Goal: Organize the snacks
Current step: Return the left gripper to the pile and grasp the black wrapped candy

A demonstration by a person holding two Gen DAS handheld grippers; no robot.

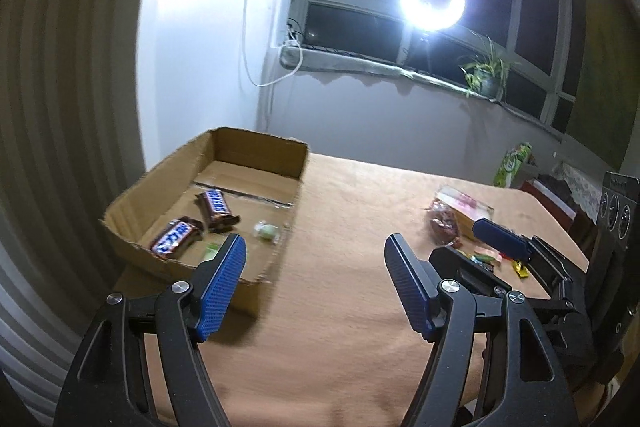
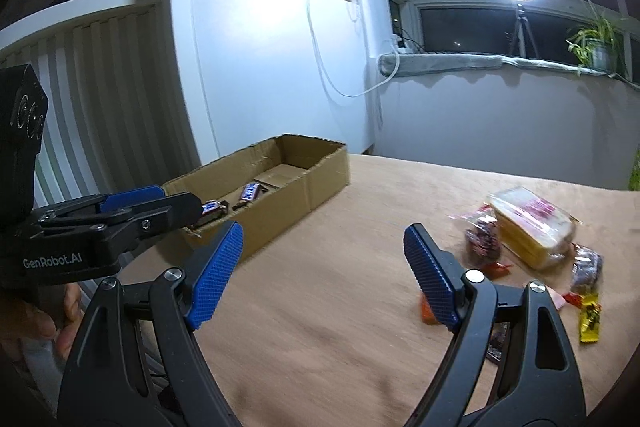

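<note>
Snacks are being sorted into the box [image 1: 256,163], which is sitting at the far left of the table [image 1: 352,299]; two bars [image 1: 216,207] and a small green sweet [image 1: 265,229] are already lying inside. The rest of the pile [image 2: 532,235] is still lying on the right side of the table, w/ a bread pack, dark bags and small wrappers bunched close together. The left gripper [image 1: 316,291] is being held over bare cloth just near the box's near corner, fingers apart, nothing between them. The right gripper [image 2: 324,275] is being held over the table between box and pile, fingers wide apart and empty too. Judged from this, a pick is in hand: the box has been partly filled and another item is being gone for. Next move, prob.: the right gripper is to be brought right and down onto one item at the pile's near edge, e.g. the yellow wrapper [image 2: 590,319], fingers set either side of it w/o catching a neighbour, then carried left to the box. Thin wrappers are likely to slip, so a low, flat approach is being called for.
</note>
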